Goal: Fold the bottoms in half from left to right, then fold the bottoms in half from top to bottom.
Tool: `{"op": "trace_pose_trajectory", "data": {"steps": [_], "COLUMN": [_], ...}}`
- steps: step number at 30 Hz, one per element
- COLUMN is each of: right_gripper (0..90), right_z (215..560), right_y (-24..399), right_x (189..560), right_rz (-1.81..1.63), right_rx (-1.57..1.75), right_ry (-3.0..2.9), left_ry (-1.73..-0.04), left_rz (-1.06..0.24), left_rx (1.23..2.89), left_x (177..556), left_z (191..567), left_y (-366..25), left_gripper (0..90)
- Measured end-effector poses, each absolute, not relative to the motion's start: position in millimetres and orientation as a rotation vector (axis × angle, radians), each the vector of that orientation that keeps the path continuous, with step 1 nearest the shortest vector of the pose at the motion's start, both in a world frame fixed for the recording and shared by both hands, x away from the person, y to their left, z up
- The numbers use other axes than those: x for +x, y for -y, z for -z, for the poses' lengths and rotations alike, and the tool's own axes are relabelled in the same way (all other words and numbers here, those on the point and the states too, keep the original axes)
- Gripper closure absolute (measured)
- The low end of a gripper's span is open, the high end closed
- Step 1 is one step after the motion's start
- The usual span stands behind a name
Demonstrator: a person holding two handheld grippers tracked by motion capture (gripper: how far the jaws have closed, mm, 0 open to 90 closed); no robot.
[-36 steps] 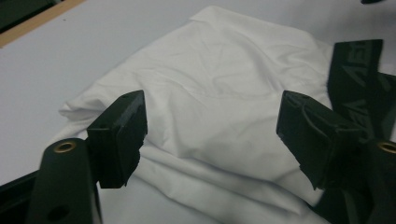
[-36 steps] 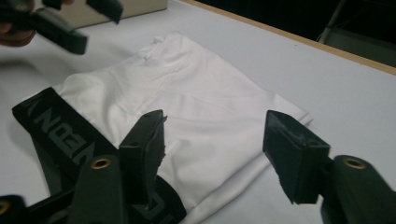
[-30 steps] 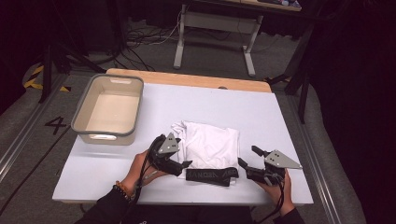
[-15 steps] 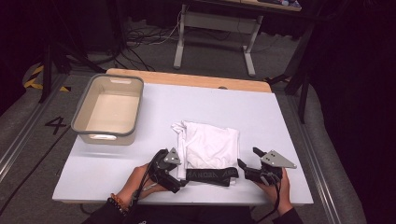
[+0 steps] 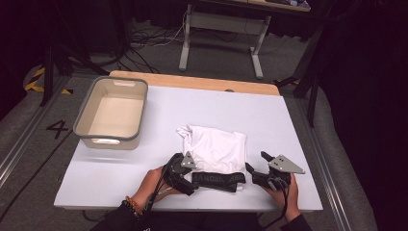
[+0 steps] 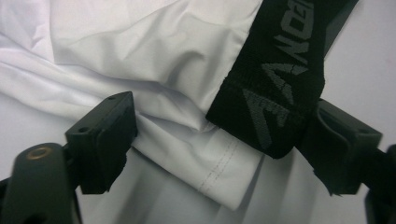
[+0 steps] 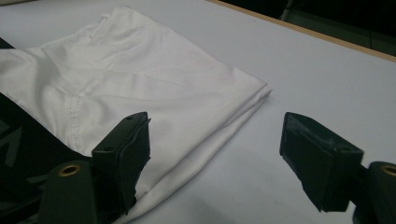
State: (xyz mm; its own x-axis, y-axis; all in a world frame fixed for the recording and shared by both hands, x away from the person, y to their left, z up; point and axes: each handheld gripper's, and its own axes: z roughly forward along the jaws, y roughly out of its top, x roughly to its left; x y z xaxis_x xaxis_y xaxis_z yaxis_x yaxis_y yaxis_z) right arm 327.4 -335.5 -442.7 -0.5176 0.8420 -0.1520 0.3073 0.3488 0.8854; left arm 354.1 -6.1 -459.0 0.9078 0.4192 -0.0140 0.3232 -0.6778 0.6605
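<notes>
Item: white garment (image 5: 216, 149), folded, of thin smooth woven cloth, softly creased, with stitched hems; a black elastic waistband (image 5: 219, 179) with grey woven lettering is sewn along its near edge. The garment is laid flat on the near half of the table (image 5: 202, 106), roughly rectangular; the waistband's long axis runs left to right, parallel to the table's near edge, with the white cloth reaching away from it towards the far side.

Left gripper (image 5: 185, 174): black, hard-plastic jaws, held at the waistband's left end. In the left gripper view the jaws are seen apart and have just been narrowing; the waistband's end and a hemmed corner of white cloth (image 6: 224, 186) lie between them, the band's edge against one jaw, not clamped.

Right gripper (image 5: 255, 166): jaws spread apart, set at the waistband's right end; in the right gripper view the folded edge of the cloth (image 7: 219, 126) lies beside one jaw, bare table between the jaws.

Table: matte white sheet over a wooden board.

Far left: beige rectangular plastic tub (image 5: 111, 111) with a grey rim, well apart from the garment. Nothing is found between grippers and garment.
</notes>
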Motion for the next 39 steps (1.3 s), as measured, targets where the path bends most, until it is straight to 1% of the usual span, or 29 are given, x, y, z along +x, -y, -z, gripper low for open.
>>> {"op": "trace_pose_trajectory", "data": {"steps": [2,5,7,12,13,14,16,23,27,34,39], "right_gripper": [25.1,25.8,26.2,26.8,27.0,27.0,27.0,26.5,26.0,25.6,23.6], "right_z": [443,444,443,442,443,443,443,443,443,444,444], "right_y": [336,338,340,342,342,342,342,341,341,341,341], "right_x": [328,329,331,331,331,331,331,333,336,337,340], "right_rz": [-1.121,-1.120,-1.112,-1.117,-1.113,-1.109,-1.111,-1.102,-1.098,-1.100,-1.101], "right_rx": [1.001,1.015,1.027,1.027,1.027,1.023,1.016,1.013,1.019,1.026,1.039], "right_ry": [-2.000,-1.974,-1.946,-1.936,-1.937,-1.940,-1.946,-1.952,-1.958,-1.972,-1.984], "left_ry": [-0.505,-0.440,-0.437,-0.443,-0.441,-0.444,-0.441,-0.393,-0.390,-0.387,-0.389], "left_rz": [-0.184,-0.171,-0.180,-0.197,-0.224,-0.230,-0.238,-0.293,-0.298,-0.305,-0.298], "left_rx": [2.370,2.375,2.373,2.368,2.368,2.369,2.370,2.369,2.353,2.345,2.326], "left_x": [353,350,349,352,352,351,351,347,347,346,346], "left_z": [458,456,456,456,456,456,456,457,459,460,462], "left_y": [6,4,3,1,1,1,0,1,-1,-2,-4], "left_gripper": [22.8,39.4,50.4,56.8,63.7,68.8,73.3,78.2,80.3,80.5,80.4]}}
